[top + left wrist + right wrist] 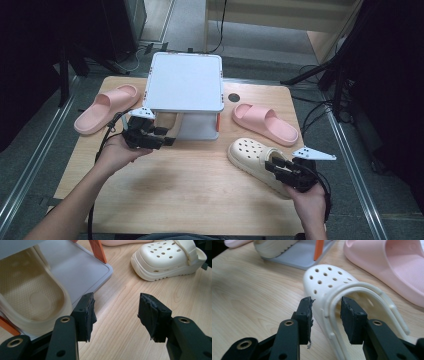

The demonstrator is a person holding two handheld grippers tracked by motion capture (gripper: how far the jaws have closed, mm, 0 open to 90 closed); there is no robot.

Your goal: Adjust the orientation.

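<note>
At near right, the right gripper (284, 167) straddled the cream clog (250, 152) rim, jaws unclenched; closing off-centre risked slippage. Left gripper (162, 136) stood released.

Recording lab, wooden table (165, 190), tripod legs (320, 75), cables (315, 112)
</note>
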